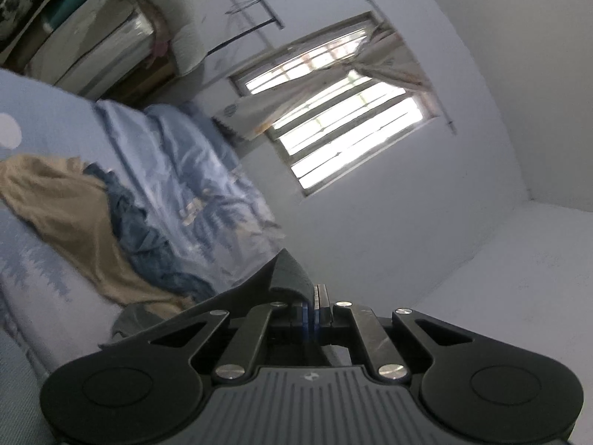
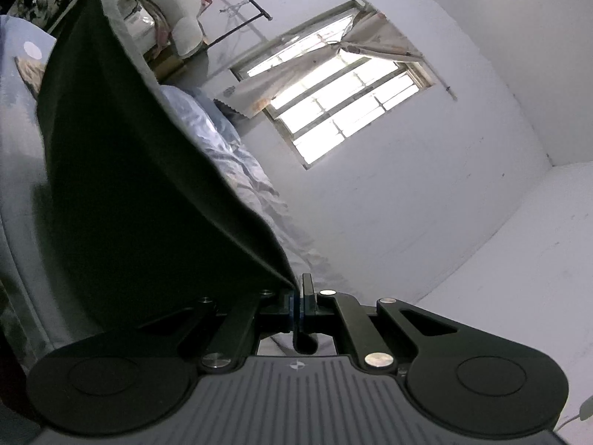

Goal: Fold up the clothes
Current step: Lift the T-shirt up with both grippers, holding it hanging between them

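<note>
A dark garment [image 2: 141,185] hangs stretched across the left half of the right wrist view, and my right gripper [image 2: 299,289] is shut on its corner. In the left wrist view my left gripper [image 1: 315,293] is shut on another corner of the same dark garment [image 1: 289,270], which folds over the left finger. Both views are rolled sideways. On the blue patterned bed [image 1: 44,267] lie a tan garment [image 1: 74,215] and a crumpled blue garment [image 1: 148,237] beside it.
A barred window [image 1: 344,126] with a tied-back curtain [image 1: 385,59] is in the white wall ahead. A blue quilt [image 1: 185,155] is bunched at the bed's far end. Shelving with bags and a white plush toy [image 2: 178,7] stands beyond the bed.
</note>
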{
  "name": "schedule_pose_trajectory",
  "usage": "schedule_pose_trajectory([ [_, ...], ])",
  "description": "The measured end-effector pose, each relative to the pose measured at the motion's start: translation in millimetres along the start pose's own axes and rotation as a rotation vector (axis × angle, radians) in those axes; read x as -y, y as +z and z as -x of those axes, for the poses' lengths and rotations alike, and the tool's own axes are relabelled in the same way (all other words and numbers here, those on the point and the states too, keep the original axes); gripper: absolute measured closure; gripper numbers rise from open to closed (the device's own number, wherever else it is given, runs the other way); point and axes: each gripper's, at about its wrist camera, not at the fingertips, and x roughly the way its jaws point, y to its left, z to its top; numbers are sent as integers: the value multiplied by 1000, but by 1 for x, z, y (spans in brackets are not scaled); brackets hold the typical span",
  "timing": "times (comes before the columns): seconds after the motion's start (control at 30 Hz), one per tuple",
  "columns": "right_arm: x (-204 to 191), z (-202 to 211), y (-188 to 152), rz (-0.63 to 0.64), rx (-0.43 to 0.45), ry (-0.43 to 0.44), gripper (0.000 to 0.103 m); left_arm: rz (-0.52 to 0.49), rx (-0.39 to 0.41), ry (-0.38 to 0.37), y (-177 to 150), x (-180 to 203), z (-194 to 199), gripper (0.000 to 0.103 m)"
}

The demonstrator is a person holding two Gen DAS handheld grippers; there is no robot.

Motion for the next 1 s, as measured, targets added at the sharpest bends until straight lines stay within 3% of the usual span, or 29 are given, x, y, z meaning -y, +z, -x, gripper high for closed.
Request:
schedule_pose_trajectory([
  [0.3, -6, -73, -17, -6, -56, 97, 103, 48, -97, 146, 4, -37, -85, 103],
  [0.8, -51, -278, -69, 22, -185, 353, 103, 28, -228, 451, -11, -121, -273, 103],
  [1.0, -83, -352, -103, 39, -258, 444, 103, 31, -259, 528, -24, -161, -338, 103],
])
